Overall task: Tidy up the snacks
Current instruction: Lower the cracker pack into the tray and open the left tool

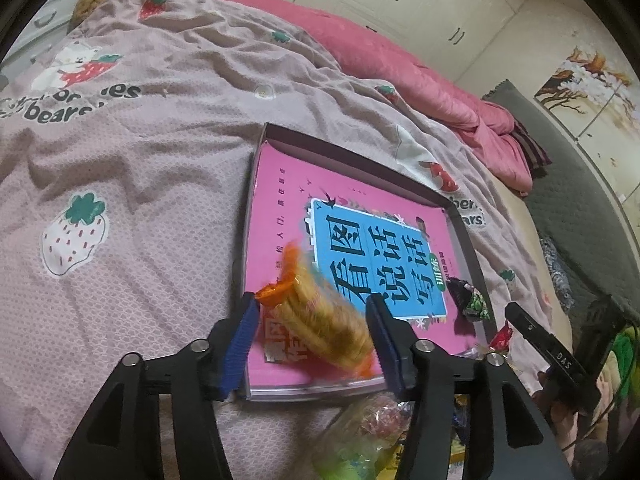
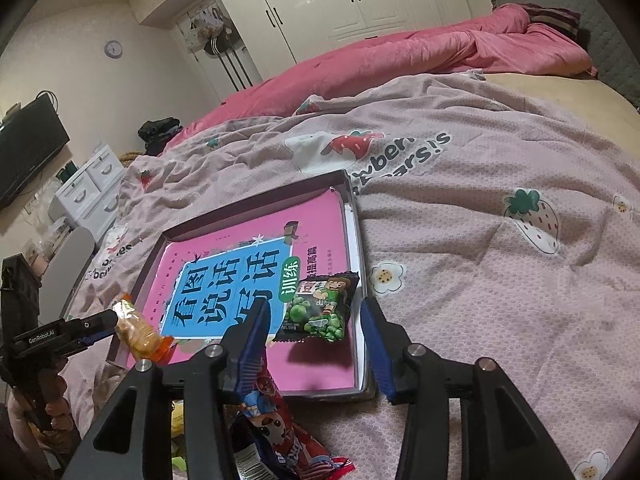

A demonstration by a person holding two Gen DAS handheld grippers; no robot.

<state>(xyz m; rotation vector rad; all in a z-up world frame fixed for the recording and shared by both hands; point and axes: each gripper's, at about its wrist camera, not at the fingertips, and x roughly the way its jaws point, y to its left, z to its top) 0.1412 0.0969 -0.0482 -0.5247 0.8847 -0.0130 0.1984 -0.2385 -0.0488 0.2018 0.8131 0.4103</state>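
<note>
A shallow dark box (image 1: 362, 162) (image 2: 256, 198) lies on the bed with a pink book (image 1: 352, 216) (image 2: 240, 280) inside. My left gripper (image 1: 312, 320) (image 2: 108, 322) stands open over the box's near edge; an orange-wrapped cracker pack (image 1: 320, 316) (image 2: 140, 334) is blurred between its fingers, apparently dropping free. My right gripper (image 2: 314, 316) (image 1: 516, 316) is open over the box's right part; a green-pea snack packet (image 2: 320, 306) (image 1: 472, 300) lies or falls just beyond its fingertips.
More snack packets lie near me: a red cartoon packet (image 2: 280, 436), a red candy (image 1: 502, 338) and a clear bag (image 1: 368, 432). The strawberry-print blanket (image 1: 140, 200) (image 2: 500, 260) covers the bed. A pink quilt (image 2: 400, 52) lies behind.
</note>
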